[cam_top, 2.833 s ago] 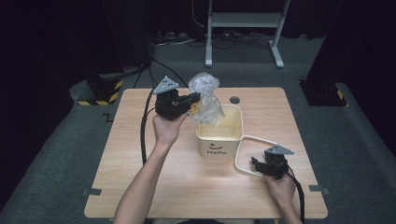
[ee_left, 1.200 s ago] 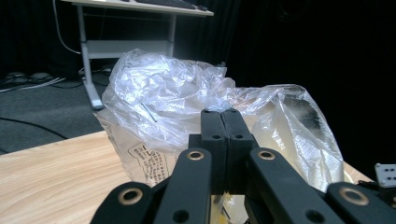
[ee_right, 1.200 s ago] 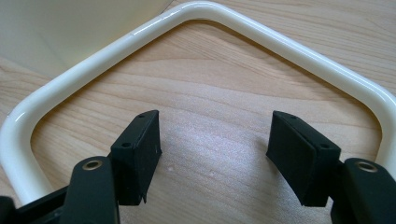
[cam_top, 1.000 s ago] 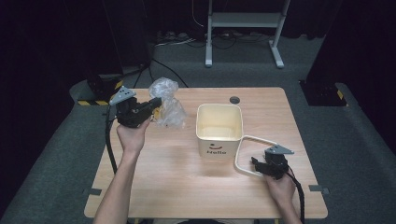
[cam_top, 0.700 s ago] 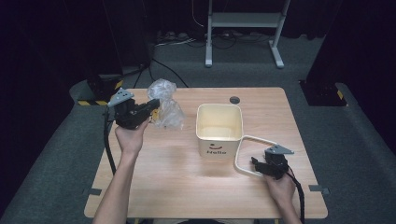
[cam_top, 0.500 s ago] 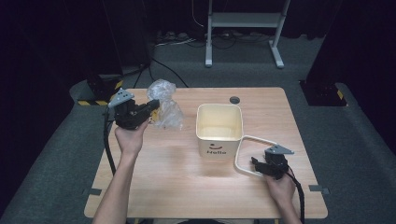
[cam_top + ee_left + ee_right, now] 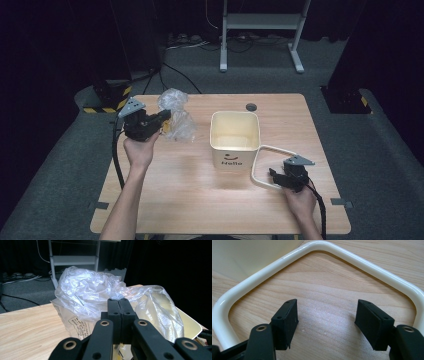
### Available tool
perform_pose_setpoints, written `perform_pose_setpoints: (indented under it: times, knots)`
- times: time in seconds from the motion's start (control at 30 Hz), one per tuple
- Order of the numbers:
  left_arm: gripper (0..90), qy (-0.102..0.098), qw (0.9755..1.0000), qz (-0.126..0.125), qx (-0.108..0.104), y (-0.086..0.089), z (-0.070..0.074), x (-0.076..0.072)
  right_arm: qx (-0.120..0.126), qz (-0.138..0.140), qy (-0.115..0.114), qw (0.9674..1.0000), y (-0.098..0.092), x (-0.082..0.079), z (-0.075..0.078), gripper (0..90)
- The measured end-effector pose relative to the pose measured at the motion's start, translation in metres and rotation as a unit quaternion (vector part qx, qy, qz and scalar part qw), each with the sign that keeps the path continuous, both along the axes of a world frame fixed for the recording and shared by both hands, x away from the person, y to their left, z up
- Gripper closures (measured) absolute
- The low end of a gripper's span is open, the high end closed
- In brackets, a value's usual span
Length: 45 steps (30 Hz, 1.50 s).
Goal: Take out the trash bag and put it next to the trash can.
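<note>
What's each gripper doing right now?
Left gripper: shut on the clear plastic bag.
Right gripper: open, holding nothing; its fingers sit inside the cream bucket handle.

Dark room, grey carpet (image 7: 280,65), white metal stand (image 7: 260,22), black curtains (image 7: 385,45).
</note>
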<state>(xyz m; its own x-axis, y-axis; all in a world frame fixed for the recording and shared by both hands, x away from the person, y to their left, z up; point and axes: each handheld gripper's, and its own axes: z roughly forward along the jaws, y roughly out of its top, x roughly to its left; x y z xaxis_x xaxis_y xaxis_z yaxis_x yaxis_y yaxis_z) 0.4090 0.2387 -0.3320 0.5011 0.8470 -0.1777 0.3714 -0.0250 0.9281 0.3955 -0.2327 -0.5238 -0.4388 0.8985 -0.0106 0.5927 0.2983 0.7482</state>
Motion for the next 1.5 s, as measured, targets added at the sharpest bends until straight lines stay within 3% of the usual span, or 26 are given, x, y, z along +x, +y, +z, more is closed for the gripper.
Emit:
perform_pose_setpoints:
  times: [0.83, 1.1, 1.13, 1.17, 1.2, 1.3, 1.37, 1.5]
  knots:
    - [89.2, 0.017, 0.9993, 0.015, 0.03, -0.002, -0.021, 0.002, 0.0, 0.0, 0.0, 1.0, 0.0, 0.0, 0.0, 34.4]
    - [89.3, 0.028, 0.9991, 0.017, 0.028, -0.004, -0.03, 0.006, 0.0, 0.0, 0.0, 1.0, 0.0, 0.0, 0.0, 34.4]
    - [89.3, 0.025, 0.9992, 0.026, 0.015, -0.007, -0.032, 0.006, 0.0, 0.0, 0.0, 1.0, 0.0, 0.0, 0.0, 34.3]
    - [89.3, 0.027, 0.9992, 0.026, 0.016, -0.007, -0.032, 0.006, 0.0, 0.0, 0.0, 1.0, 0.0, 0.0, 0.0, 34.3]
    - [89.2, 0.031, 0.9988, 0.019, 0.031, -0.004, -0.033, 0.006, 0.0, 0.0, 0.0, 1.0, 0.0, 0.0, 0.0, 34.3]
    - [89.2, 0.03, 0.9989, 0.029, 0.02, -0.005, -0.036, 0.008, 0.0, 0.0, 0.0, 1.0, 0.0, 0.0, 0.0, 34.3]
    - [89.2, 0.036, 0.9986, 0.024, 0.031, -0.003, -0.037, 0.008, 0.0, 0.0, 0.0, 1.0, 0.0, 0.0, 0.0, 34.3]
    - [89.2, 0.038, 0.9984, 0.024, 0.035, -0.004, -0.039, 0.009, 0.0, 0.0, 0.0, 1.0, 0.0, 0.0, 0.0, 34.3]
